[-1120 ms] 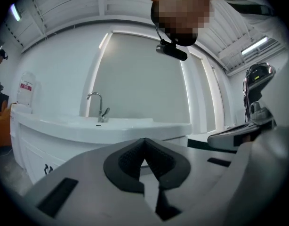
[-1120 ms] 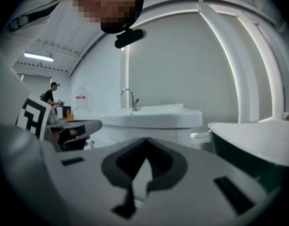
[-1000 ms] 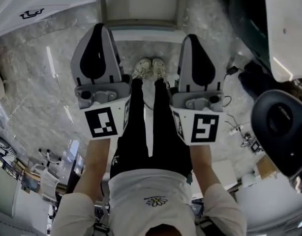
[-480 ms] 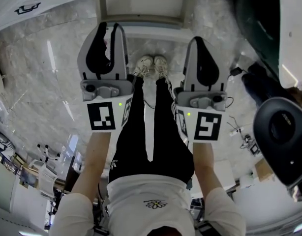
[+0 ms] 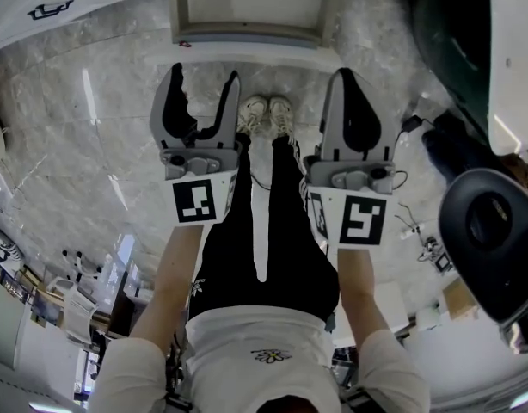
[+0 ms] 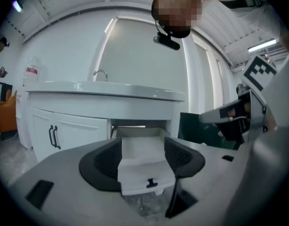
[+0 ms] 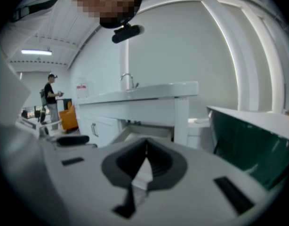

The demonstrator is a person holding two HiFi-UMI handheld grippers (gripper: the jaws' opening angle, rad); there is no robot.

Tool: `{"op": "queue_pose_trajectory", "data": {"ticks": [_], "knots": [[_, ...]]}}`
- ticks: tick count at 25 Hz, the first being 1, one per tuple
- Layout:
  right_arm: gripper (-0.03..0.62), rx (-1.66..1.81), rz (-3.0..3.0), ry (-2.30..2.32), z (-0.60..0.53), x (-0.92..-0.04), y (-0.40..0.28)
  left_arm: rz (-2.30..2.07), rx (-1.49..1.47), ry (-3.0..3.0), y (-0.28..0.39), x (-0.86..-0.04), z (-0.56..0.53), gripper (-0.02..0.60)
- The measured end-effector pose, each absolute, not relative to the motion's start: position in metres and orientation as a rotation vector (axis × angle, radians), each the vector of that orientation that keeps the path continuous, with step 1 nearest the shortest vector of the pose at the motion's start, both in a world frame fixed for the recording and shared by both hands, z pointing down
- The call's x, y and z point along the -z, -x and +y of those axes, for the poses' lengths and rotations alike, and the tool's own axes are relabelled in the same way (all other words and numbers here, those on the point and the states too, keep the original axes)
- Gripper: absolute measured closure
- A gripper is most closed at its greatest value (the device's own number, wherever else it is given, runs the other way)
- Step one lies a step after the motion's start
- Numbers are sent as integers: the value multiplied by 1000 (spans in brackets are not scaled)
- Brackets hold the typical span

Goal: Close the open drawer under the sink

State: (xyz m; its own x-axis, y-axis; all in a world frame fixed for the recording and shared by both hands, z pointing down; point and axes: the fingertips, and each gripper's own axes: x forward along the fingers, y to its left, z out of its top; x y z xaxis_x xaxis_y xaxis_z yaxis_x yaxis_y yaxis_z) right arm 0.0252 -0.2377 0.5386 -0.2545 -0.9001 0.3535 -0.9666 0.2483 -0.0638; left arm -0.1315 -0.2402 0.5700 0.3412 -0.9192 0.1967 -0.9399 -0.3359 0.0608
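Observation:
The white drawer (image 5: 247, 7) stands pulled out from the cabinet under the sink counter (image 6: 102, 86). In the left gripper view its front (image 6: 142, 173) faces me, with a small black handle (image 6: 151, 183). My left gripper (image 5: 204, 80) hangs in front of the drawer, above the floor. Its jaws are opening and stand wide, with nothing held between them; the drawer shows through the gap of this gripper (image 6: 143, 152). My right gripper (image 5: 348, 76) is beside it, shut and empty, its jaws (image 7: 146, 159) pointing toward the drawer (image 7: 144, 133).
A dark green tub (image 7: 248, 140) stands to the right of the cabinet. A round black seat (image 5: 492, 231) is at my right. Closed cabinet doors (image 6: 64, 131) lie left of the drawer. My shoes (image 5: 264, 117) rest on marble floor. A person (image 7: 51, 98) stands far left.
My left gripper's jaws went from shut to wide open, and that gripper sank and drifted right in the head view. The right gripper sank slightly and stays shut.

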Motion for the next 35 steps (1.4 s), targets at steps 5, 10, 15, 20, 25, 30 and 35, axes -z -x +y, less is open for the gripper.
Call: {"op": "queue_pose_trajectory", "data": {"ticks": [5,10,15,20,25,30,35], "knots": [[565,-399,-2291,-1702,-232,-540,-17,-1607,-416,-2419,126,-634,-220,288],[565,-405,-2306,-1680,-231,-540,-8,-1529,-514,-2303,119,-693,-217,288],[565,-404,-2299,-1662,-231,-544,-5,-1518,-456,-2271,105,-714,-241,290],[565,-415,-2292,-1661,-228,-552,-4,-1535,-487,-2276,100,-724,-261,350],[565,-419,-2288,-1652,-223,-556,-5,-1498,-506,-2295,90,-726,-262,388],[565,-416,-2290,-1658,-223,-556,-7,-1493,-543,-2305,85,-726,-261,433],[565,-425,-2291,-1653,-222,-560,-7,-1481,-548,-2329,85,-724,-260,436]]}}
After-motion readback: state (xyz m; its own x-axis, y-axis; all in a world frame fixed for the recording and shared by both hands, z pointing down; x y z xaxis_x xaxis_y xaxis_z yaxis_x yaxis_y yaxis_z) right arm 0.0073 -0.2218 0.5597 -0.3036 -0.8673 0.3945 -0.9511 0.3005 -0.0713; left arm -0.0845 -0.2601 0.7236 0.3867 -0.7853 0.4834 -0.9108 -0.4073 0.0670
